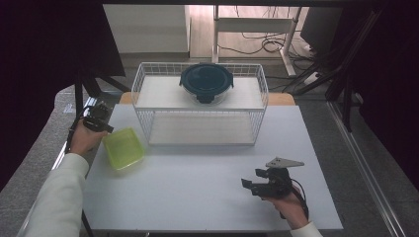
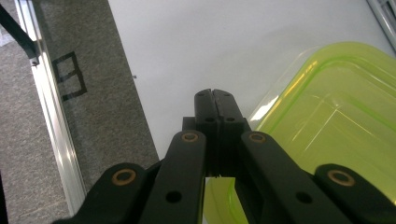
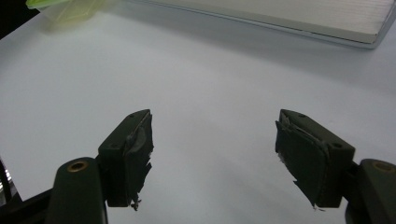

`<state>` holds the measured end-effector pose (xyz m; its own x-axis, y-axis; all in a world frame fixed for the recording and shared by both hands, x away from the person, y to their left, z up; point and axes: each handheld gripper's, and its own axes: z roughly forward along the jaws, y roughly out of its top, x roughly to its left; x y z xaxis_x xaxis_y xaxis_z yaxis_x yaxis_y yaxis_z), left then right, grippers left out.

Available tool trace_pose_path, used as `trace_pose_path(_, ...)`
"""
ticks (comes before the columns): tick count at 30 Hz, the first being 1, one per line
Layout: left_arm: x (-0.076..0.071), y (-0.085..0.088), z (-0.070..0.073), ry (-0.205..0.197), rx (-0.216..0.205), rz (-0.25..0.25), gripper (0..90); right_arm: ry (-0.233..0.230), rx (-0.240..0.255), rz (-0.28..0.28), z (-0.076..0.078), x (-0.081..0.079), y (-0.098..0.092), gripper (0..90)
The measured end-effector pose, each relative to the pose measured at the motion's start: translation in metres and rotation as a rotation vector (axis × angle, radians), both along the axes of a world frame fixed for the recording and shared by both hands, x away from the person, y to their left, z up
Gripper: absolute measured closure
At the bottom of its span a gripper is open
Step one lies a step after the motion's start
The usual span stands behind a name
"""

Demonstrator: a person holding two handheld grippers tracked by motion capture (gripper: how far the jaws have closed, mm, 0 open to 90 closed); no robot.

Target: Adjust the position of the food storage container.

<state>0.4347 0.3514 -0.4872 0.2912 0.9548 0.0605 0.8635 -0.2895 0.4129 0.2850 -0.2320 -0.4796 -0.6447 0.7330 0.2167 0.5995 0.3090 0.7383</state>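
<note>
A lime-green plastic container (image 1: 123, 147) (image 2: 336, 107) lies open on the white table (image 1: 197, 192) at the left. My left gripper (image 1: 105, 128) (image 2: 215, 95) is shut at the container's near-left corner, its jaws pressed together over the rim. I cannot tell whether they pinch the rim. My right gripper (image 1: 251, 177) (image 3: 212, 144) hovers open over bare table at the front right, with nothing between its worn pads. The green container (image 3: 65, 9) sits far off in the right gripper view.
A white wire shelf basket (image 1: 148, 74) stands at the back of the table. On its top board rests a round glass container with a dark lid (image 1: 206, 81). The table's left edge and grey floor (image 2: 28, 154) run beside the left gripper.
</note>
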Motion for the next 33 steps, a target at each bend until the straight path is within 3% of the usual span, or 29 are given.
trace_pose_path(12, -0.031, -0.011, -0.001, 0.019, -0.006, -0.076, 90.0, 0.005, 0.001, -0.002, 0.0, -0.001, 0.0, 27.4)
trace_pose_path(13, -0.038, -0.014, -0.002, 0.016, -0.026, -0.081, 90.0, 0.004, 0.003, 0.0, 0.001, -0.002, 0.001, 27.5)
trace_pose_path(18, -0.053, -0.021, -0.004, 0.025, -0.043, -0.107, 90.0, 0.0, 0.001, 0.008, 0.001, -0.002, 0.005, 27.4)
trace_pose_path(24, -0.077, -0.038, -0.005, 0.02, -0.06, -0.134, 90.0, -0.005, 0.006, 0.018, 0.003, -0.004, 0.006, 27.5)
trace_pose_path(28, -0.085, -0.045, -0.005, 0.023, -0.076, -0.134, 90.0, -0.005, 0.006, 0.017, 0.002, -0.004, 0.007, 27.5)
trace_pose_path(29, -0.09, -0.051, -0.005, 0.027, -0.096, -0.145, 90.0, -0.005, 0.006, 0.017, 0.003, -0.004, 0.007, 27.6)
trace_pose_path(33, -0.097, -0.064, -0.005, 0.035, -0.102, -0.171, 90.0, -0.004, 0.005, 0.015, 0.003, -0.004, 0.007, 27.5)
